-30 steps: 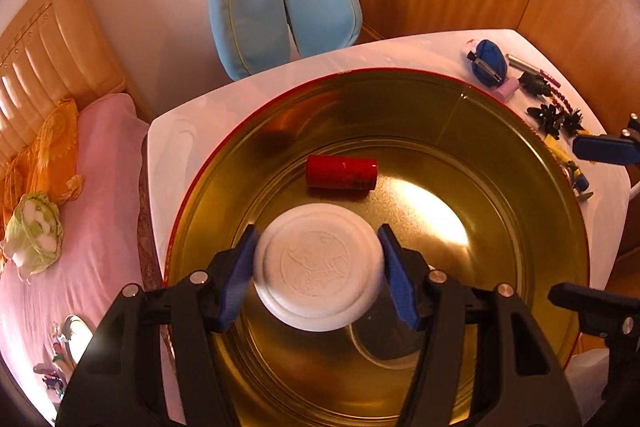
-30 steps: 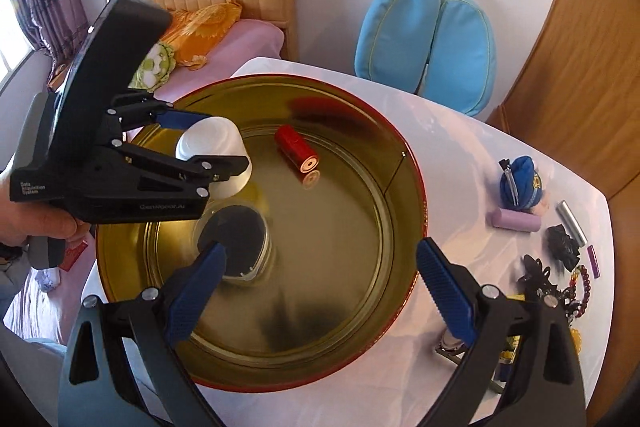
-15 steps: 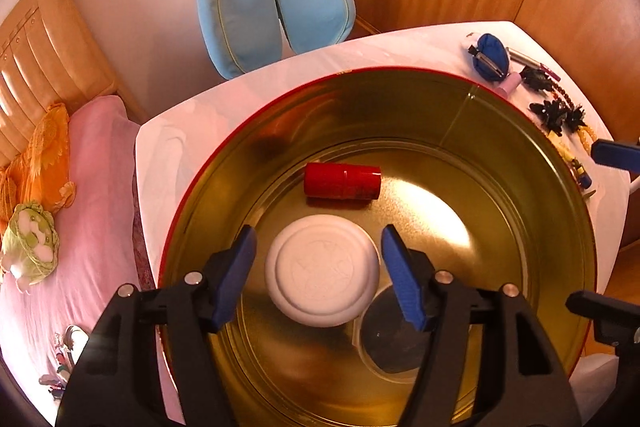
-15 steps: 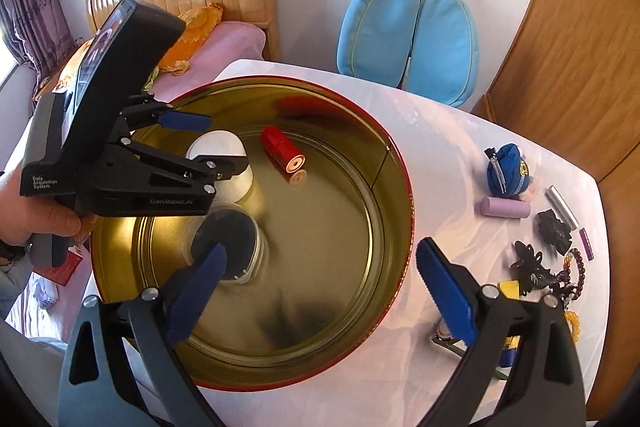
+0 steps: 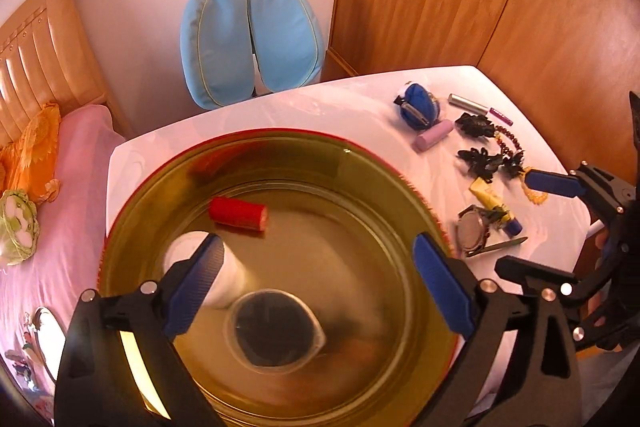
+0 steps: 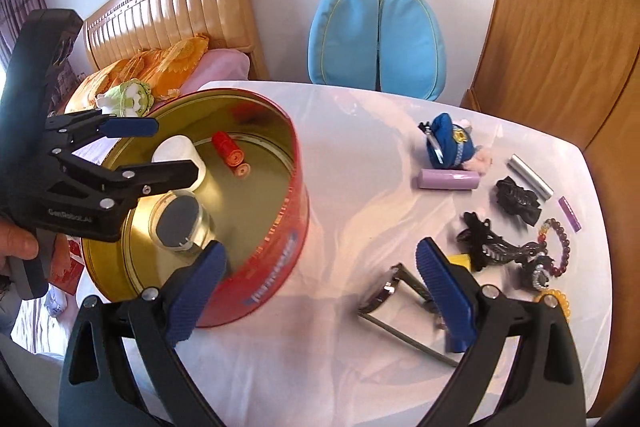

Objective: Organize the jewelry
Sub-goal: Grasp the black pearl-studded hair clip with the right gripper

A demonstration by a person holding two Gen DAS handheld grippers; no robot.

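Jewelry [image 6: 516, 251] lies loose just beyond the right claw [image 6: 320, 291], whose jaws gape empty for a pick. Left claw [image 5: 316, 283] is opening over the tin [image 5: 424, 203], the white jar [image 5: 228, 279] freed beneath its left pad.

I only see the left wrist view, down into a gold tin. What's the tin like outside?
Observer: The tin is red outside, with blue lettering.
Operator: Who holds these tongs?
Observer: A hand grips the left tongs by the handle; their jaws are opening, nothing pinched between.
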